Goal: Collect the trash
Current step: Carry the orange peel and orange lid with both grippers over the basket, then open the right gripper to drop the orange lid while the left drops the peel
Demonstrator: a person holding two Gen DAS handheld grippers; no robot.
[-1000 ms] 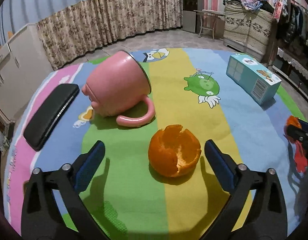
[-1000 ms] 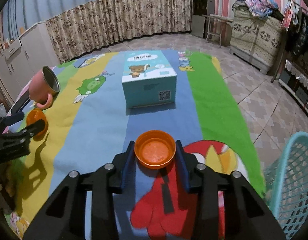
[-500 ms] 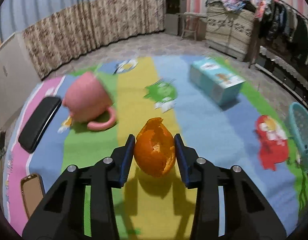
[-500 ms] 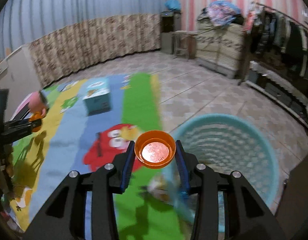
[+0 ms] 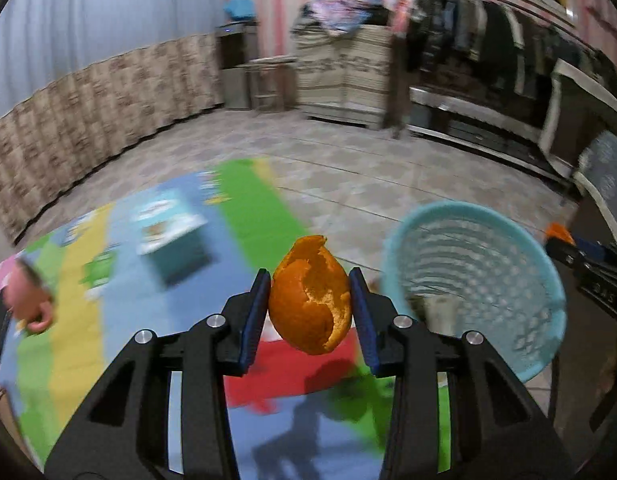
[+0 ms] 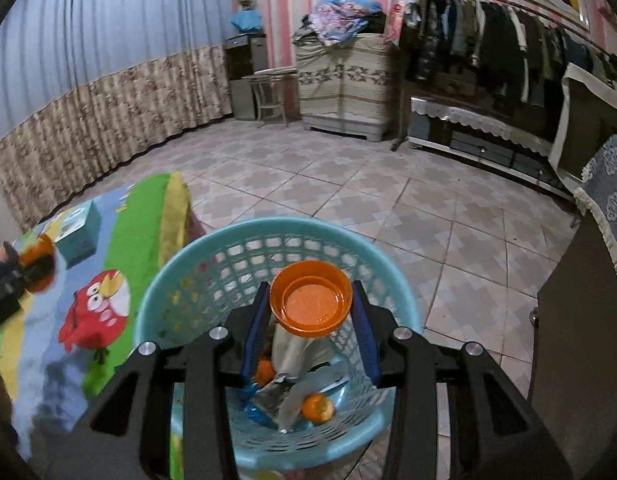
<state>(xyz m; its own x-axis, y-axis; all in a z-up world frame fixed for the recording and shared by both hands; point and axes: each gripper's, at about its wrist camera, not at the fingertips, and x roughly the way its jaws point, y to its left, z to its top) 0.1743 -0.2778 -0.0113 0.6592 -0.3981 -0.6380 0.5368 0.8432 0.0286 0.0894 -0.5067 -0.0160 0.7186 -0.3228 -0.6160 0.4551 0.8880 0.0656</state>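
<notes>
A tiled floor (image 6: 388, 208) meets a bright cartoon-print table cover (image 5: 244, 216) at left. In the left wrist view, the left tongs (image 5: 308, 300) grip a hollow, torn orange peel (image 5: 310, 300) at centre frame, beside a turquoise lattice basket (image 5: 540, 280) at right. In the right wrist view, the right tongs (image 6: 310, 306) clamp a shallow orange plastic lid (image 6: 310, 304) above that basket (image 6: 180, 276), which holds wrappers and orange scraps.
</notes>
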